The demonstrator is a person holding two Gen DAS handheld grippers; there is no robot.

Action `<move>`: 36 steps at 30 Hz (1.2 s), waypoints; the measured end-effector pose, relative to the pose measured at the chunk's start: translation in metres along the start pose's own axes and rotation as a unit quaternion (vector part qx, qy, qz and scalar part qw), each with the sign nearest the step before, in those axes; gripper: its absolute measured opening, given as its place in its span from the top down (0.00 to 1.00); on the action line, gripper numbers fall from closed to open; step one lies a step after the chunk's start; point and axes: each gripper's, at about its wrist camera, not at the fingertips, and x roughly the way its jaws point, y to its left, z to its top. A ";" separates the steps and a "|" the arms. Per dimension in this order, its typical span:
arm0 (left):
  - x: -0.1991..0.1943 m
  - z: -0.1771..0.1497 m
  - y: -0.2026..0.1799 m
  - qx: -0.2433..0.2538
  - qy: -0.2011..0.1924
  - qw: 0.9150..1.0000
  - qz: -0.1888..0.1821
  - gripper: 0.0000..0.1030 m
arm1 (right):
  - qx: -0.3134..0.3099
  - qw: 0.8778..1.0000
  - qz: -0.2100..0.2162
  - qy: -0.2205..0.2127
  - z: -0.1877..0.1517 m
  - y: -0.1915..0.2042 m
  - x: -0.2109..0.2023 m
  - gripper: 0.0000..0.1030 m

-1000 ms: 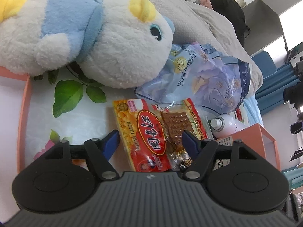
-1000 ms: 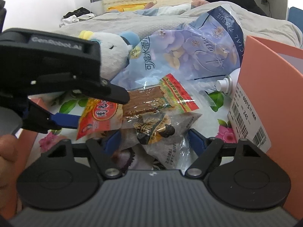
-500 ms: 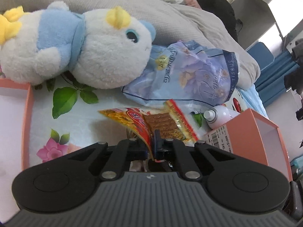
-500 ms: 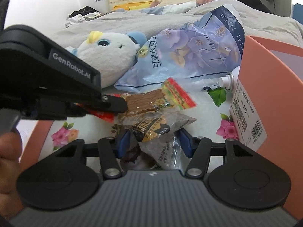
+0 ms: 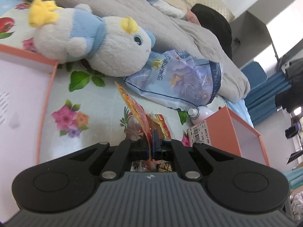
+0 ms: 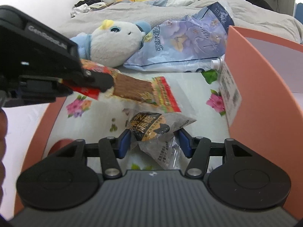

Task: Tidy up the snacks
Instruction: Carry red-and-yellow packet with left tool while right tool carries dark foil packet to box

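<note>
The left gripper [image 5: 151, 141] is clamped on the red-and-yellow snack packet [image 6: 144, 90], holding it lifted above the floral bed sheet [image 5: 90, 102] between the two orange boxes. The right gripper [image 6: 154, 141] has its fingers apart around the grey snack pouch [image 6: 151, 126], which lies on the sheet below the lifted packet. A plush toy [image 5: 106, 47] and a blue tissue pack [image 5: 180, 79] lie behind the snacks, touching each other.
</note>
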 end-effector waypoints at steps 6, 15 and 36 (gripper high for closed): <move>-0.035 -0.013 -0.005 0.000 -0.019 1.000 0.014 0.98 | -0.010 1.000 0.002 0.010 -0.013 0.004 -0.026 0.45; -0.086 -0.040 -0.007 -0.014 -0.033 0.999 0.026 0.99 | -0.049 0.999 0.007 0.020 -0.033 0.016 -0.067 0.46; -0.159 -0.097 -0.029 -0.013 -0.044 0.998 0.039 0.99 | -0.058 0.997 0.035 0.044 -0.067 0.009 -0.144 0.46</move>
